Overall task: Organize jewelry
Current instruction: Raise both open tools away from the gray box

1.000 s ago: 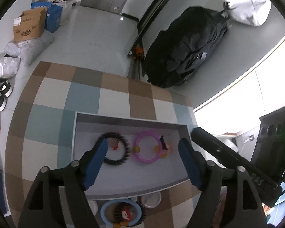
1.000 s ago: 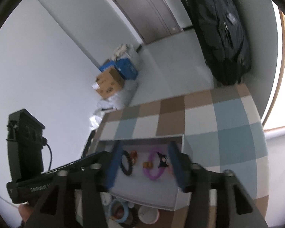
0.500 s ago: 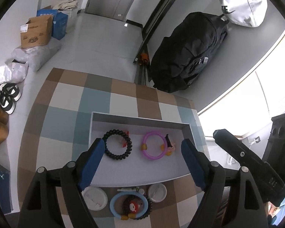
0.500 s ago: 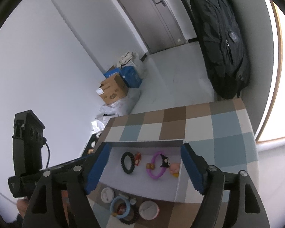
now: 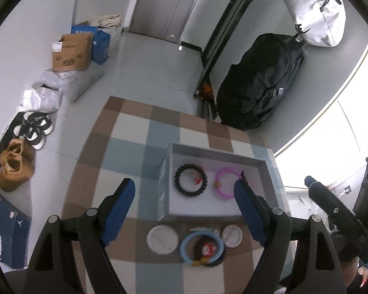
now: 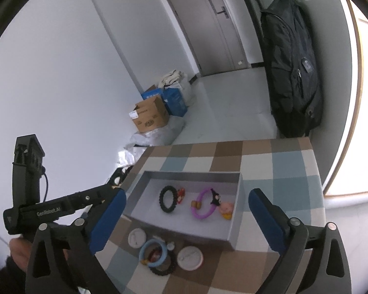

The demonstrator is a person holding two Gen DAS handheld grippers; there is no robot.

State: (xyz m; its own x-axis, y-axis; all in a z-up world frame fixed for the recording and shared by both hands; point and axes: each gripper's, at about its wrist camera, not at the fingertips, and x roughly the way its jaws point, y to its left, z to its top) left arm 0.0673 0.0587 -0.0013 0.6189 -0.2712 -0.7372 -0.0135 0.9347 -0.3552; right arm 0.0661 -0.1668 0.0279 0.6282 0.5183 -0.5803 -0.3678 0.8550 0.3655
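Observation:
A grey open box (image 5: 216, 153) (image 6: 191, 174) sits on a checkered table. Inside lie a black bead bracelet (image 5: 190, 180) (image 6: 168, 199) and a purple bracelet (image 5: 223, 183) (image 6: 203, 203) with charms. In front of the box lie a blue ring (image 5: 201, 247) (image 6: 152, 250) over a dark bracelet, and two white round lids (image 5: 162, 239) (image 6: 190, 257). My left gripper (image 5: 184, 213) is open and empty, high above the table. My right gripper (image 6: 186, 220) is open and empty, also held high above the box.
The checkered tablecloth (image 5: 125, 152) ends at a floor with shoes (image 5: 34, 127), cardboard boxes (image 5: 71, 51) and a black backpack (image 5: 257, 83). The right gripper's body (image 5: 341, 215) shows at the left view's right edge; the left gripper's body (image 6: 61, 208) shows in the right view.
Both grippers have risen and pulled back from the box, so more of the table and the items in front of the box show. The left view has shifted left. Both stay open.

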